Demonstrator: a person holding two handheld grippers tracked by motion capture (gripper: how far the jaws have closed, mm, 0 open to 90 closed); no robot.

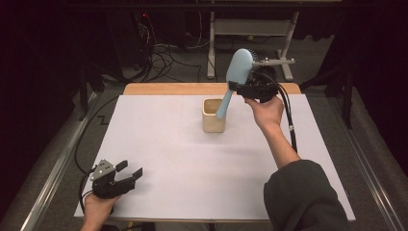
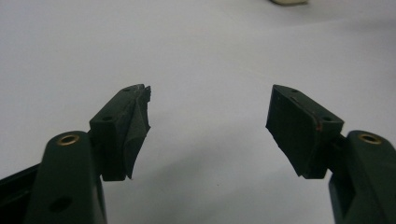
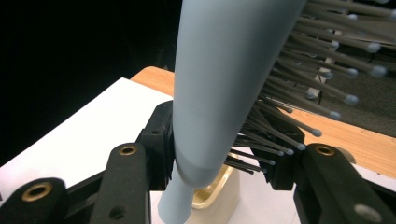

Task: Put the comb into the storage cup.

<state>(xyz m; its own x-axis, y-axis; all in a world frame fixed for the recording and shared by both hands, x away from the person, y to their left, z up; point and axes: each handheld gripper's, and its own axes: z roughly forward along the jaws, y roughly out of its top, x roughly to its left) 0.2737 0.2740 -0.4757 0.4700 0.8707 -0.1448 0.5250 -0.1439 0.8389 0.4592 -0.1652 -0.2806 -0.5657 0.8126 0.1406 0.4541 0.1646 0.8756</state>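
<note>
Left gripper (image 1: 130, 174) rests low at the near left corner of the white sheet (image 1: 159, 144), jaws spread wide, nothing between them. In the left gripper view the pads (image 2: 133, 135) stand apart over bare sheet; idle, well away from the work.

Centre of the table: cream cup (image 1: 213, 115), upright on the sheet, open top, standing alone toward the far edge. Wooden table edge (image 1: 163, 89) shows beyond the sheet.

Right of centre: right gripper (image 1: 236, 88) is raised above and just right of the cup, clamped on a pale blue hairbrush (image 1: 239, 67) at the neck, where the handle meets the head. Brush tilts, head up and away, handle pointing down-left; the handle tip sits at the cup mouth. Whether it has passed the rim or only hangs in front of it, I cannot tell. In the right gripper view the jaws pinch the neck from both sides, bristles (image 3: 299, 84) fanning to the right, cup (image 3: 219, 191) directly beneath.

Judged step: standing the brush handle-down in the cup. Next move calls for lowering along the handle's line until it bottoms, then loosening the grip.

Risks: the cup looks light and unsteadied, and a sideways push on the rim could tip it. Cables and a frame leg lie on the floor beyond the table, out of the way.
</note>
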